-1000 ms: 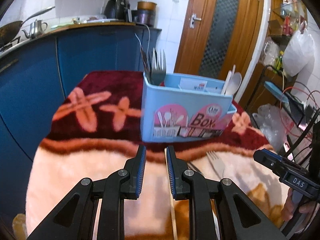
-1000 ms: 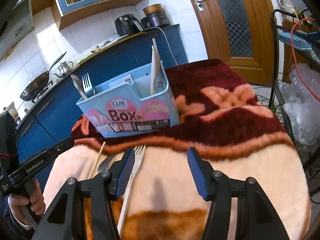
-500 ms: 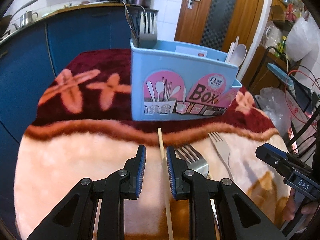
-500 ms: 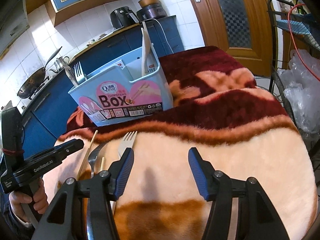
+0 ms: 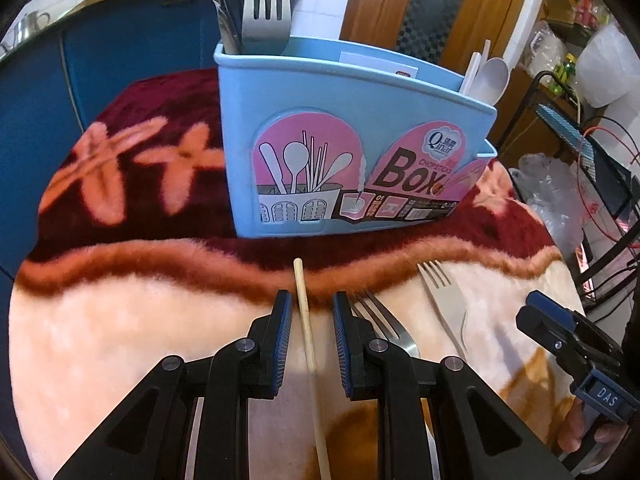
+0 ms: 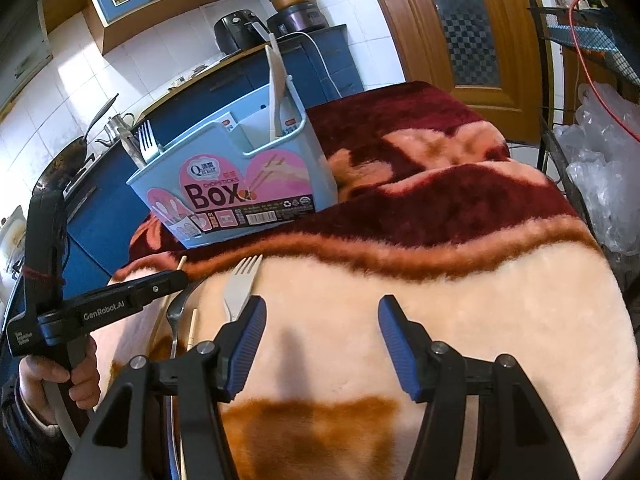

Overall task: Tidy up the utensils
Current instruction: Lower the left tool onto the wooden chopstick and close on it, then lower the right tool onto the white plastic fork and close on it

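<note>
Left wrist view: left claw [image 5: 308, 316] slightly parted, straddling chopstick [image 5: 306, 320] lying just before utensil box [image 5: 340, 148]; not yet pinched. Risk: thin stick rolling on plush blanket [image 5: 120, 320], or metal fork [image 5: 380, 324] beside it snagged.

Right wrist view: right claw [image 6: 320, 328] wide open, empty, near white fork [image 6: 240, 288] before the box; possible collision between claws.

Bright daylight, fisheye-warped dark edges
</note>
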Available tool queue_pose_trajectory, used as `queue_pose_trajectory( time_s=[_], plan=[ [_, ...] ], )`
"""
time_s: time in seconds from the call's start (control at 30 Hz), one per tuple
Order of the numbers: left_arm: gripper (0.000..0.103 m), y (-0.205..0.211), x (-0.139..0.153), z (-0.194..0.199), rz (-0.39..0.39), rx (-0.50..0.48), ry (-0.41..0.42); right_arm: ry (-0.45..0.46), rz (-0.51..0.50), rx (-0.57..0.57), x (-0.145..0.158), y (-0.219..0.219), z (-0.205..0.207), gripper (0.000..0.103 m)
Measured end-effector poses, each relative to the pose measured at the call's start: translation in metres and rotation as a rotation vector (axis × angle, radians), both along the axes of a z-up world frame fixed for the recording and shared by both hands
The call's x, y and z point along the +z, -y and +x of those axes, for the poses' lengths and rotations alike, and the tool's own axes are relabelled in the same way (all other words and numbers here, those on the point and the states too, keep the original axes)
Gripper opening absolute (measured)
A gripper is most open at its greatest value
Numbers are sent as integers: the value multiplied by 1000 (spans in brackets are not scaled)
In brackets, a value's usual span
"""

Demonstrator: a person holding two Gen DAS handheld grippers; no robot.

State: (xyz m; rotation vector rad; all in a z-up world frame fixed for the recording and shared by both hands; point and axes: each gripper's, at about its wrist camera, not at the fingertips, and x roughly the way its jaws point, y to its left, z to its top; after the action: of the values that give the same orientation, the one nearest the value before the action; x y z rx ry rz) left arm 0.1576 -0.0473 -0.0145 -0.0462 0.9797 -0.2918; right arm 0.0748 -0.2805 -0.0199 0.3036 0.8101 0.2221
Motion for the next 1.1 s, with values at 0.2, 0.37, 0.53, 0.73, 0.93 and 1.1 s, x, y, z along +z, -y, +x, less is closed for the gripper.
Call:
queue_pose_trajectory(
  time_s=[0.2, 0.37, 0.53, 0.73, 0.93, 1.1],
  plan=[
    [7, 0, -2, 9, -19, -13, -30, 0, 2, 2, -1, -1, 0, 63],
    [4, -12, -1, 6, -85, 20, -26, -2, -6, 4, 0, -2, -2, 63],
    [4, -31, 12, -5, -153, 67, 34, -7, -13, 12, 1, -8, -1, 63],
    [4, -50, 31, -20, -211, 109, 125, -9, -39, 58, 5, -24, 1, 63],
    [4, -60, 40, -34, -259, 120, 192, -31, -68, 113, 2, -43, 8, 63],
    [4, -66, 48, -45, -255, 137, 258, -47, -86, 145, 1, -55, 15, 63]
  ],
)
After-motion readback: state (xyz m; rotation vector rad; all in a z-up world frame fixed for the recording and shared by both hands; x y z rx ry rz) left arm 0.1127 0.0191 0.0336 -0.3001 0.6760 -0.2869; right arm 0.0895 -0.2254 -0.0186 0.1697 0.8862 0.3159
